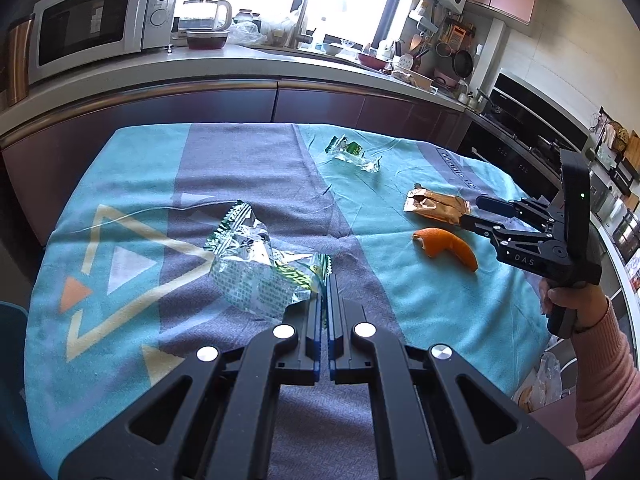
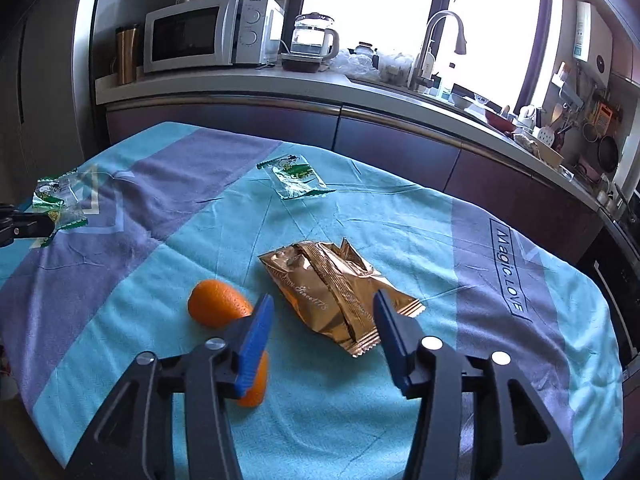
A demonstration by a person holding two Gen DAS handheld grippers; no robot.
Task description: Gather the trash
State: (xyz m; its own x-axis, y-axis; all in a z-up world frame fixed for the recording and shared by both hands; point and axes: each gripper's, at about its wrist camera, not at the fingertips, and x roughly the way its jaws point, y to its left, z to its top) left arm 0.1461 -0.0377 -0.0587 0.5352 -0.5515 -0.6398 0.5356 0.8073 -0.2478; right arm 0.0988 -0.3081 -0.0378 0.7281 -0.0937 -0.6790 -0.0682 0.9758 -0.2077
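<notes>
My left gripper is shut on the edge of a crumpled green and clear wrapper, which lies on the cloth-covered table; the wrapper also shows in the right wrist view. My right gripper is open, its fingers on either side of the near end of a gold foil wrapper, also seen in the left wrist view. An orange peel lies just left of it, partly hidden by the left finger. A second green and clear wrapper lies farther back.
A kitchen counter runs behind the table with a microwave, a glass kettle, a sink tap and utensils. An oven front stands at the right. A plastic bag hangs off the table's right side.
</notes>
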